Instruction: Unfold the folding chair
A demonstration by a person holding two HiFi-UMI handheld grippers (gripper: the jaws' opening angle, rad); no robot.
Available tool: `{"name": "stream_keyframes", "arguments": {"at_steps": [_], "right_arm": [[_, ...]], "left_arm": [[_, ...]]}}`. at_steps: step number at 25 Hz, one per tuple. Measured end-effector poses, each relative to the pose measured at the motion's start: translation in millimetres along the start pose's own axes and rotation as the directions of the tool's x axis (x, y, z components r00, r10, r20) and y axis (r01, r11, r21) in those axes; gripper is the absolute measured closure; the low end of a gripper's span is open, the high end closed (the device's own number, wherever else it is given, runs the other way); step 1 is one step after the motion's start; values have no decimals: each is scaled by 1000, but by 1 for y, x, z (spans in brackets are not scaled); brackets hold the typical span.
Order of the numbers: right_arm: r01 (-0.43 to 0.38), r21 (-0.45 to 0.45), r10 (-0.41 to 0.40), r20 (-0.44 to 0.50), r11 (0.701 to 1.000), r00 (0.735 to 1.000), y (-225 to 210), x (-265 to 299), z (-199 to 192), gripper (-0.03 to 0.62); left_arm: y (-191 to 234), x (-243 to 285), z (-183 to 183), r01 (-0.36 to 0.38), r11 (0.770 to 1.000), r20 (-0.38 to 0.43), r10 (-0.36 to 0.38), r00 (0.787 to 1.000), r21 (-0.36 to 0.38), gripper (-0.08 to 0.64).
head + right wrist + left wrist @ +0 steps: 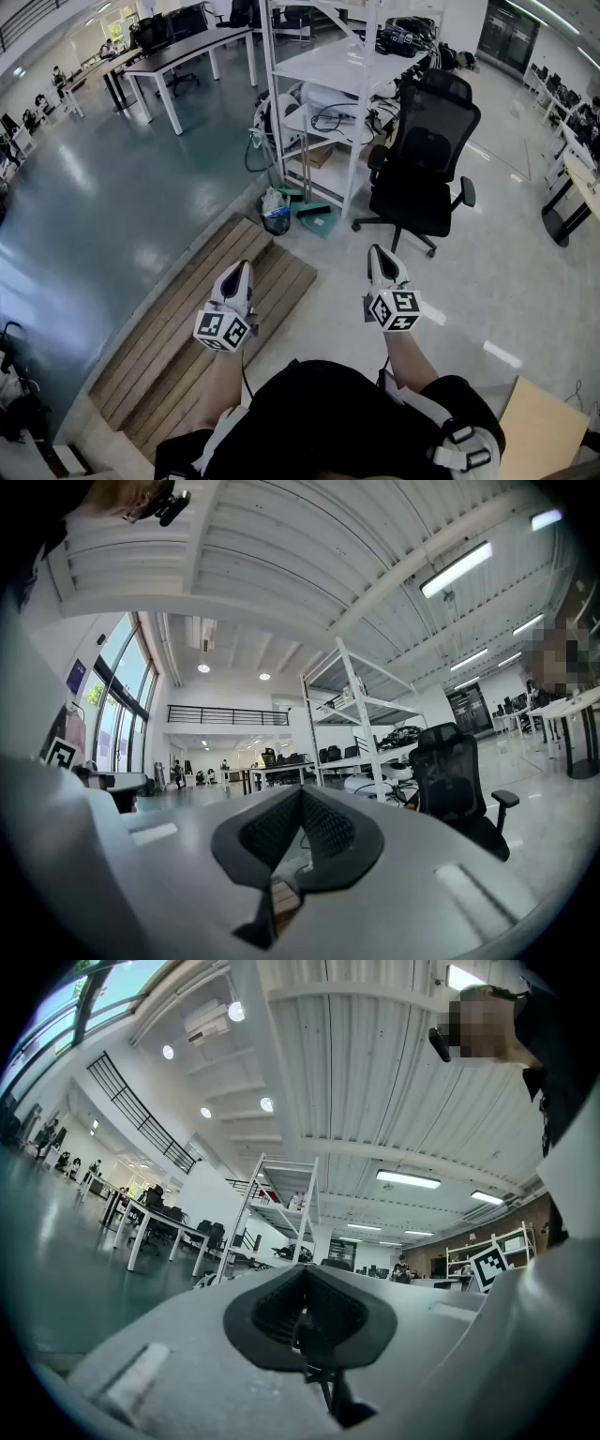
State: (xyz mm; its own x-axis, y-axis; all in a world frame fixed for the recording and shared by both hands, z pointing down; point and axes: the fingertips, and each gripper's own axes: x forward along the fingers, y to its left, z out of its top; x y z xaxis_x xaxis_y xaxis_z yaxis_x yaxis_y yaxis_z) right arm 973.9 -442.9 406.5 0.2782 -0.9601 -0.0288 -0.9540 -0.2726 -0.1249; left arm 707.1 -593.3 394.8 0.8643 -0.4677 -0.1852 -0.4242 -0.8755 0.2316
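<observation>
Nothing is begun yet: my left fingers [235, 280] and right fingers [383, 266] are pressed together, empty, above the floor [131, 216], and no folding chair shows, only an office chair [424, 159] ahead

Black office chair [424, 155] beside white rack [330, 67]

Floor [122, 187]: glossy grey-green, left of frame.
Rack [328, 66]: white, top centre.
Office chair [427, 141]: black, right of Rack.
Strip lights [457, 569]: lit, upper right.
</observation>
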Motion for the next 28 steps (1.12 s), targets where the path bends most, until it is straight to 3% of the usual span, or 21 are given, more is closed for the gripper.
{"name": "stream_keyframes", "arguments": {"at_steps": [12, 19, 24, 28], "right_arm": [[-33, 8, 33, -27, 999, 999, 0, 12, -6, 588], [-120, 49, 120, -6, 992, 993, -2, 26, 0, 588], [-195, 73, 197, -18, 978, 980, 11, 47, -9, 588], [-273, 93, 277, -34, 957, 960, 31, 63, -26, 588]], "left_arm": [[3, 0, -6, -34, 999, -8, 34, 999, -6, 560], [3, 2, -3, -86, 996, 18, 86, 996, 6, 560], [9, -11, 6, -163, 986, 43, 161, 986, 36, 560], [15, -37, 7, -261, 963, 45, 258, 965, 63, 560]]}}
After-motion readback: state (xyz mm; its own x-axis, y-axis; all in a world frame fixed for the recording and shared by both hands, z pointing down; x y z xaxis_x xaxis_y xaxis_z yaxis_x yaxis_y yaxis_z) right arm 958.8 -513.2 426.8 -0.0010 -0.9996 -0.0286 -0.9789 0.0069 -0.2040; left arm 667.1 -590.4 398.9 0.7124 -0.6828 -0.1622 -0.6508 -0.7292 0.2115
